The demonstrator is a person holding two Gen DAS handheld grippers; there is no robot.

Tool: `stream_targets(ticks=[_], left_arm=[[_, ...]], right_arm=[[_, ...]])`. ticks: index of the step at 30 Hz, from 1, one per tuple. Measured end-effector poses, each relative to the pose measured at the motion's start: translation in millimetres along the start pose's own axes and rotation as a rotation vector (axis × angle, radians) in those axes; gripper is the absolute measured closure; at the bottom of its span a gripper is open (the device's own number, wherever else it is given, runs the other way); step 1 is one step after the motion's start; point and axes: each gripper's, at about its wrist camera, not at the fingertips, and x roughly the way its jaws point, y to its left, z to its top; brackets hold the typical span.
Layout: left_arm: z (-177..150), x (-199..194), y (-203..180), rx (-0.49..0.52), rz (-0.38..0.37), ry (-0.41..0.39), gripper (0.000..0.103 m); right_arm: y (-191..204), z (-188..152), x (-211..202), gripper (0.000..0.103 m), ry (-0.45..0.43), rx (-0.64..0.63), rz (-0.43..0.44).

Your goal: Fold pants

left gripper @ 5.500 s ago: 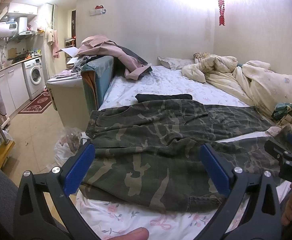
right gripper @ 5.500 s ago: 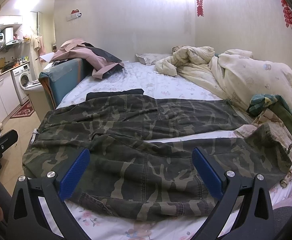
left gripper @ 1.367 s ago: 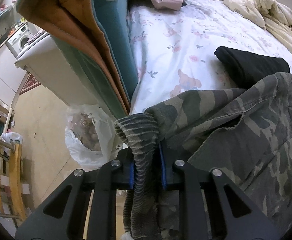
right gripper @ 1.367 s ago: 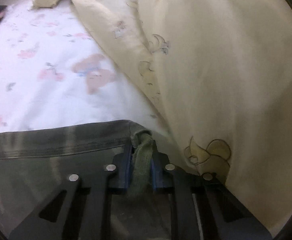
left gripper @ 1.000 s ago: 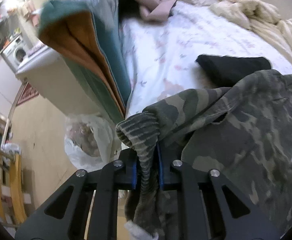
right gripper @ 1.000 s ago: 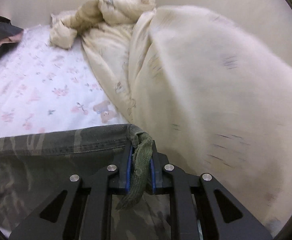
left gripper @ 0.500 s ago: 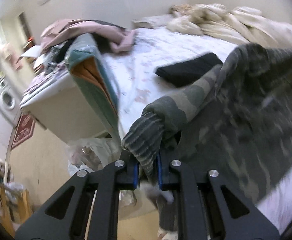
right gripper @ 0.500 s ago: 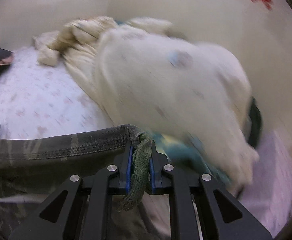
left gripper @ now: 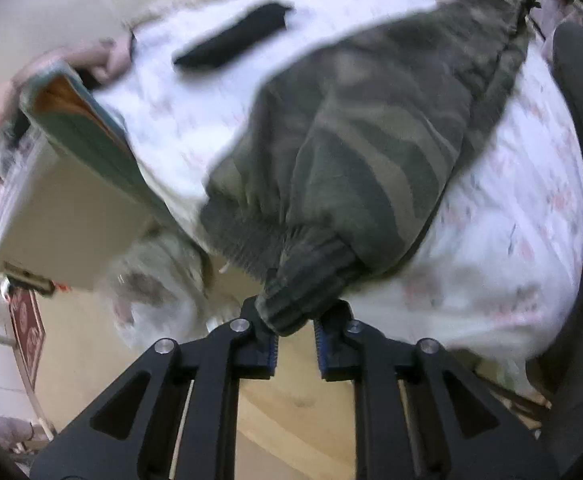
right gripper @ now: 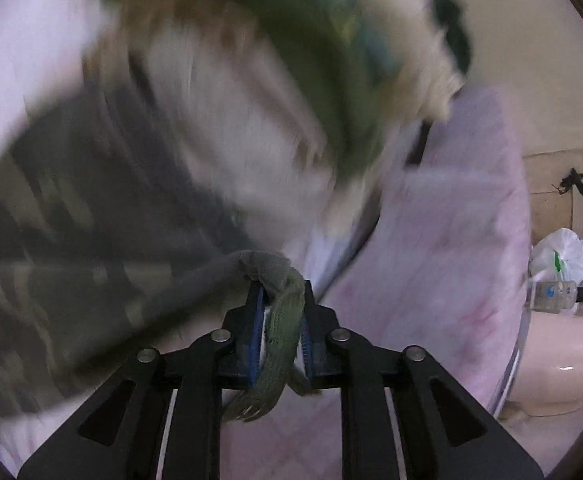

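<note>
1. The camouflage pants (left gripper: 375, 148) are heavy woven cloth in dull green, brown and grey blotches, ending in a ribbed knit waistband (left gripper: 291, 292) that bunches into soft gathers; they hang slack, stretched above the bed (left gripper: 531, 208), which wears a white sheet printed with small pink flowers
2. On the bed beyond the pants lies a flat black folded garment (left gripper: 231, 44), long and narrow
3. Left of the pants, at the bed's edge, stands a teal cushion with an orange inner face (left gripper: 75, 120), and below it a pale boxy cabinet (left gripper: 63, 216); a crinkled plastic bag (left gripper: 151, 280) sits on the tan floor beneath the waistband
4. The left gripper (left gripper: 296, 344), black with blue ridged pads, has its jaws easing apart; the ribbed waistband sits at the fingertips, with a clear gap lower between the pads
5. The right gripper (right gripper: 279, 320), of the same make, is also opening, yet a frayed green hem strip of the pants (right gripper: 279, 332) runs between its blue pads and is pinched there
6. Past that hem the view is badly smeared: a lilac quilted sheet edge (right gripper: 451, 240), a cream and green bundle (right gripper: 331, 40), and a white bag (right gripper: 559, 252) with a clear bottle (right gripper: 551, 292) on the floor
</note>
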Motion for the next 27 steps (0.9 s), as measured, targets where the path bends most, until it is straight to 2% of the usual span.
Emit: stream_targets(ticks=[1,2,3,4,5,6,7,9,10,11,12,13,14,15,18,20,21,23,24,27], left_arm=[[-3.1,3.6,1.9,-0.004,0.001,0.024,0.089],[-5.5,3.4,5.3,-0.017,-0.003,0.031,0.089],[-8.5,3.5,10.6,-0.039,-0.014,0.044,0.089],[-10.6,4.3,18.1,-0.071,-0.021,0.071,0.086],[-14.5,5.4,24.0,-0.102,-0.017,0.093,0.073],[-18.1,4.3,31.9,-0.133,-0.007,0.104,0.069],[-23.1,-0.7,41.3,-0.165,0.007,0.098,0.069],[-25.6,-9.7,54.4,-0.207,0.039,0.077,0.069],[-24.3,-17.1,62.9,-0.261,0.054,0.053,0.069],[-16.0,-31.2,74.8,-0.377,0.063,-0.004,0.069],[-10.5,-38.9,77.8,-0.436,0.049,-0.042,0.066],[0.4,-47.5,80.6,-0.493,0.016,-0.094,0.061],[19.4,-52.7,75.1,-0.523,0.006,-0.119,0.046],[39.6,-55.9,66.3,-0.547,0.006,-0.131,0.040],[80.9,-54.7,47.0,-0.656,-0.028,-0.122,0.039],[97.6,-46.7,25.0,-0.793,-0.073,-0.095,0.039],[99.0,-42.0,20.2,-0.827,-0.090,-0.086,0.037],[98.0,-26.6,-7.3,-0.946,-0.142,-0.056,0.037],[96.7,-21.1,-14.2,-0.971,-0.157,-0.048,0.037],[89.2,3.5,-40.9,-1.062,-0.156,0.005,0.037]], right_arm=[[3.6,-1.1,-2.4,0.080,-0.004,-0.022,0.007],[5.5,-0.7,-5.0,0.051,0.002,-0.044,0.004],[8.1,0.6,-10.7,0.026,-0.003,-0.086,-0.040],[9.0,1.7,-15.6,0.022,-0.015,-0.116,-0.086],[8.5,3.9,-22.0,0.021,-0.030,-0.149,-0.142],[5.9,4.2,-26.8,0.021,-0.042,-0.160,-0.176],[3.7,7.6,-34.4,0.021,-0.065,-0.163,-0.192],[1.6,14.5,-51.6,0.021,-0.135,-0.150,-0.162],[4.8,16.6,-62.4,0.021,-0.184,-0.141,-0.119],[10.0,16.8,-72.5,0.021,-0.233,-0.130,-0.050],[13.6,15.9,-77.6,0.021,-0.264,-0.113,0.020],[19.7,14.9,-81.4,0.021,-0.295,-0.080,0.136],[26.4,11.6,-84.6,0.021,-0.308,-0.046,0.241],[34.5,8.4,-84.3,0.021,-0.315,-0.005,0.365],[60.7,-12.0,-86.7,0.021,-0.296,0.149,0.759],[80.5,-32.9,-94.0,0.021,-0.292,0.191,0.888],[94.6,-48.8,-98.6,0.021,-0.301,0.190,0.941],[122.3,-79.1,-104.5,0.021,-0.311,0.142,1.002],[133.0,-88.7,-102.3,0.021,-0.305,0.122,1.019],[156.9,-119.2,-78.8,0.021,-0.250,0.159,1.081]])
